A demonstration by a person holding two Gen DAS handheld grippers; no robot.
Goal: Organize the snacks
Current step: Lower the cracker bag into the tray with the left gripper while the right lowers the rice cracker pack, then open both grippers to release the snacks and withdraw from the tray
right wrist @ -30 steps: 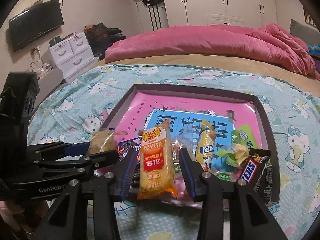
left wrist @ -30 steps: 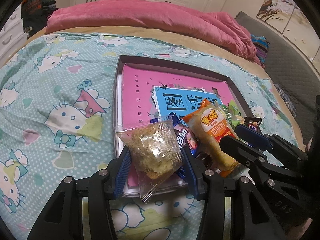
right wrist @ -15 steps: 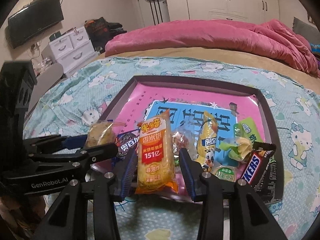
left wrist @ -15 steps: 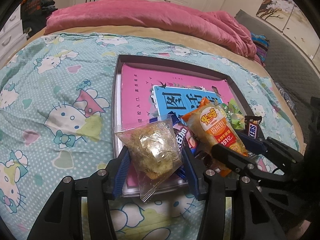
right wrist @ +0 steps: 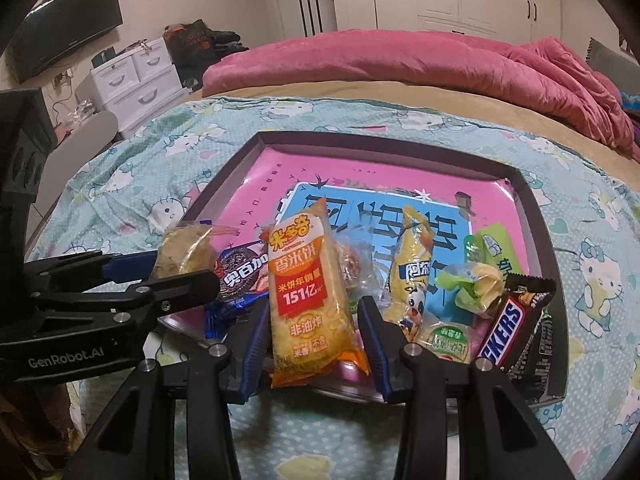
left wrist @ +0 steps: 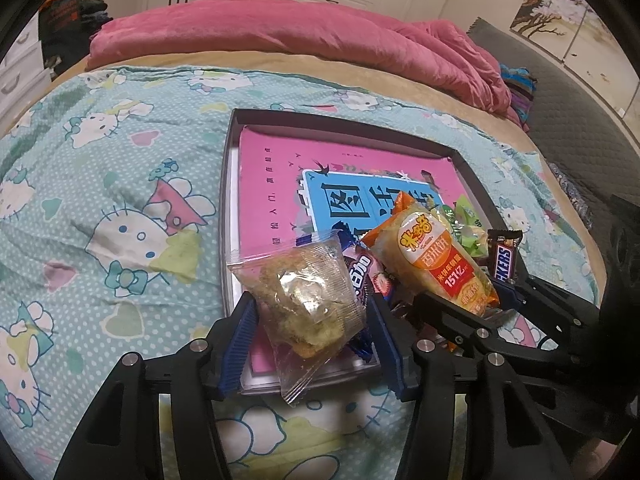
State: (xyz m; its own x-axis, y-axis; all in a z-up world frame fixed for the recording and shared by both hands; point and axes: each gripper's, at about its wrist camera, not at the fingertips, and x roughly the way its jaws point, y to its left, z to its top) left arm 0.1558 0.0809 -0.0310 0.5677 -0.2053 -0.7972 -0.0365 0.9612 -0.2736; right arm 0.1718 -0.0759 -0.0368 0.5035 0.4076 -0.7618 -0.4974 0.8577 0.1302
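A clear packet of yellowish snack (left wrist: 308, 300) lies on the front edge of the dark tray (left wrist: 344, 118). It sits between the blue pads of my left gripper (left wrist: 310, 308), whose jaws are opening; the pads stand just off its sides. My right gripper (right wrist: 313, 308) is shut on the lower part of an orange rice cracker packet (right wrist: 304, 280) and holds it tilted up over the tray (right wrist: 380, 138). In the left wrist view the right gripper (left wrist: 464, 296) grips that orange packet (left wrist: 432, 260). The left gripper (right wrist: 184, 270) shows at the left of the right wrist view.
In the tray, on a pink and blue book (right wrist: 248, 200), lie an Oreo packet (right wrist: 240, 276), a yellow milk-candy packet (right wrist: 412, 268), green sweets (right wrist: 476, 284) and a Snickers bar (right wrist: 504, 328). A pink duvet (left wrist: 320, 28) lies across the far side of the bed.
My left gripper's jaws have spread a little around the clear packet, which has stayed where it was. The right gripper and the orange packet shifted only slightly.
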